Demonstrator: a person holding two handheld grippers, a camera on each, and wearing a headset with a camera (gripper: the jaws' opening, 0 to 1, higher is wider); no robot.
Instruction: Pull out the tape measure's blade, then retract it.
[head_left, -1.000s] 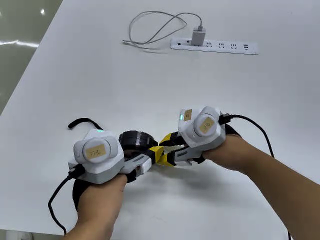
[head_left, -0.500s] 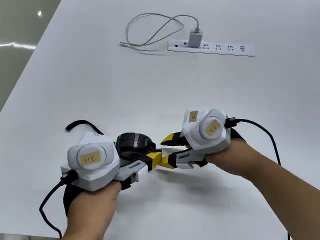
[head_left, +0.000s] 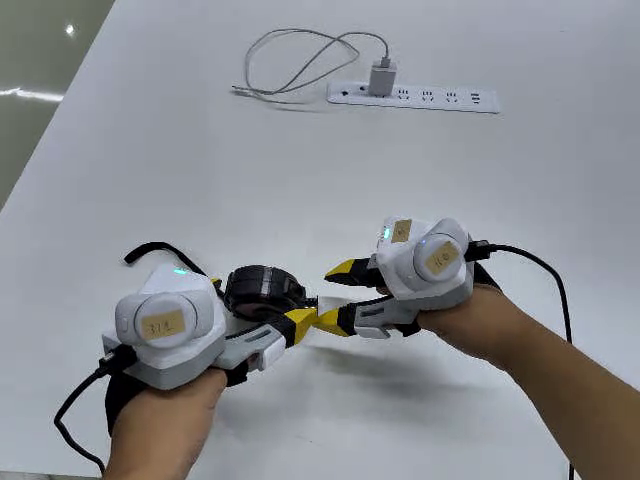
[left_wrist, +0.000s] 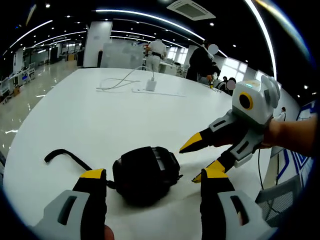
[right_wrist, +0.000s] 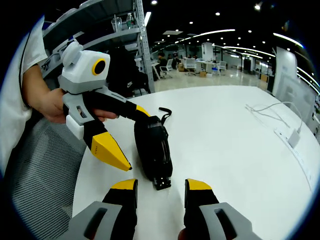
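The tape measure (left_wrist: 145, 172) lies between the left gripper's (left_wrist: 153, 175) parted jaws, just before the right gripper's (right_wrist: 161, 186) parted jaws, open table (head_left: 300, 170) beyond.

The head view looks steeply down on the desk (head_left: 300, 150) from above, while both gripper views sit low and close, facing each other across the black tape measure (left_wrist: 145, 172) at lower centre.
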